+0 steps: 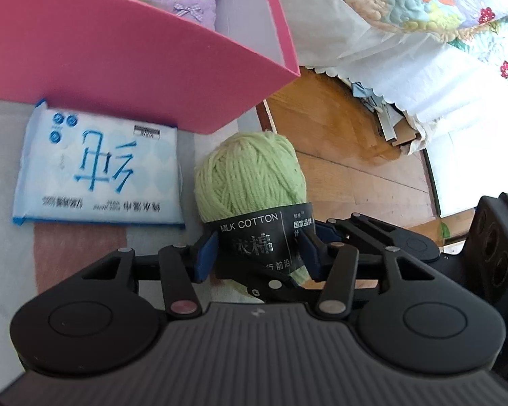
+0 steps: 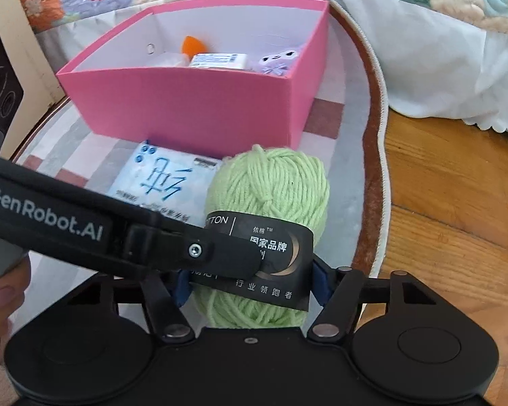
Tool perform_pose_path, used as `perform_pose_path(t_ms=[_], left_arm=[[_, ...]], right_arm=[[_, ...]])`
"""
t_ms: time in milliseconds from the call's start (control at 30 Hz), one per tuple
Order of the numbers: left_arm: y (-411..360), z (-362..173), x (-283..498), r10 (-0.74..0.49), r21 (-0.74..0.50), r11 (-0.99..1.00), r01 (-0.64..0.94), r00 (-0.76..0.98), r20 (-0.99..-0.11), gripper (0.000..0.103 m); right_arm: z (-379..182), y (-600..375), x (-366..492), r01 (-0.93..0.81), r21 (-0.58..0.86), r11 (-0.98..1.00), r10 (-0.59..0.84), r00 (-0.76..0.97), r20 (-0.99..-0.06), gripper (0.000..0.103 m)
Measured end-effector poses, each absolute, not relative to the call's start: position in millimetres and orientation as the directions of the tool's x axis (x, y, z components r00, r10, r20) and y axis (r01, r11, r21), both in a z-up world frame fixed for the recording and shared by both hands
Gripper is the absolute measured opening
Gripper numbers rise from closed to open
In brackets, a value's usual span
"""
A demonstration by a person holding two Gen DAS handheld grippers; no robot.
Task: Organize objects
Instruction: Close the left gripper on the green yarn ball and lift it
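Note:
A green yarn ball (image 1: pixel 250 172) with a black "MILK COTTON" band stands on the table, in front of the pink box (image 1: pixel 125 61). My left gripper (image 1: pixel 259 253) is closed on its band, blue pads pressing both sides. My right gripper (image 2: pixel 250 287) also grips the yarn ball (image 2: pixel 271 182) at the band. The left gripper's finger (image 2: pixel 216 253) crosses in front of the yarn in the right wrist view. A blue wet-wipes pack (image 1: pixel 98 165) lies flat left of the yarn; it also shows in the right wrist view (image 2: pixel 162 182).
The pink box (image 2: pixel 193 101) holds a purple plush (image 2: pixel 277 62), a white packet (image 2: pixel 218 61) and an orange item (image 2: pixel 193 45). The round table edge (image 2: pixel 377 135) drops to wood floor (image 2: pixel 457 220) on the right. A floral bedspread (image 2: pixel 423 34) hangs behind.

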State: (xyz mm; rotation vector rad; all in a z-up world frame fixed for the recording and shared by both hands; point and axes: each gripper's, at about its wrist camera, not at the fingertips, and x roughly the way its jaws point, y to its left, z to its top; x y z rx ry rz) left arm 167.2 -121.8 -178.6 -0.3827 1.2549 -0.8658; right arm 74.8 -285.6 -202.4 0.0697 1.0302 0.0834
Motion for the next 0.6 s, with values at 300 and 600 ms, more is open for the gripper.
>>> perform_pose_path(t_ms=[300, 600], left_arm=[[-84, -158, 150, -0.712, -0.682, 0.674, 0.285, 0.002, -0.702, 0.051], [-29, -132, 134, -0.681, -0.661, 0.721, 0.209, 0.034, -0.732, 0.051]], right_arm=[[-183, -245, 58, -0.183, 0.057, 0.981, 0.141, 0.485, -0.863, 0.068], [-160, -205, 58, -0.304, 0.1, 0.947, 0.233, 0.442, -0.866, 0.067]])
